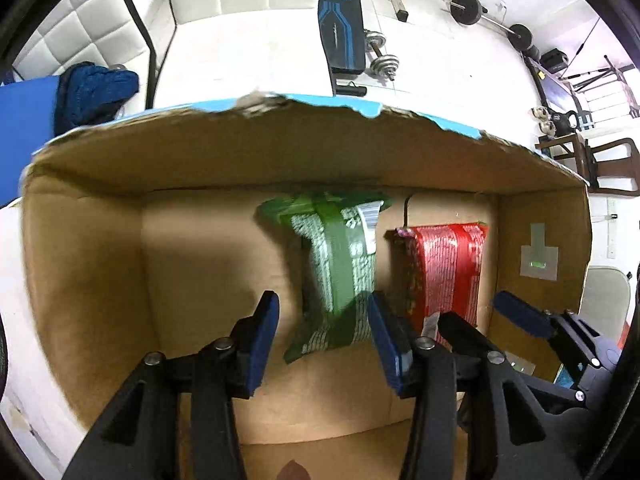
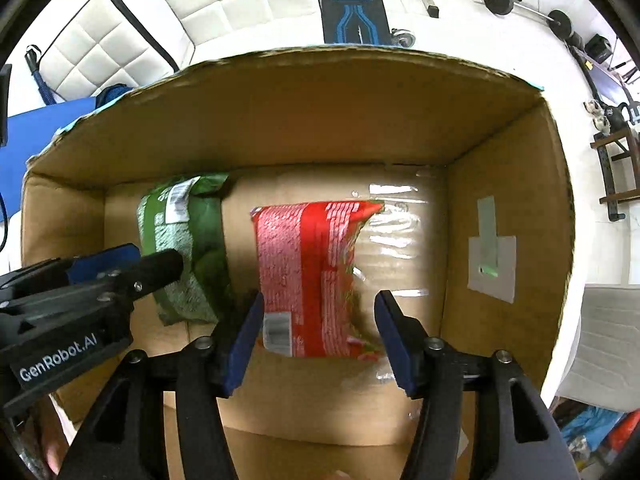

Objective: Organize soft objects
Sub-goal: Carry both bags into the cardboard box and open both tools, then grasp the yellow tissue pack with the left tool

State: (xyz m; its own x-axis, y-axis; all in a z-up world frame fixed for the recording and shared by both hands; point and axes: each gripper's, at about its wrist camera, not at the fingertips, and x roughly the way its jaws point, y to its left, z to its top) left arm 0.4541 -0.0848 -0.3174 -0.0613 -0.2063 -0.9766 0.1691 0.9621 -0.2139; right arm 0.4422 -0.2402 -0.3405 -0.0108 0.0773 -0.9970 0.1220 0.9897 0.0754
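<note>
Both grippers hang wide apart, empty, inside the box mouth — likely just clear of a release. Ahead of the left gripper (image 1: 324, 328), the green packet (image 1: 336, 272); ahead of the right gripper (image 2: 318, 328), the red packet (image 2: 308, 276). Both lie flat, side by side, apart, on the cardboard box (image 2: 280, 128) floor.
</note>
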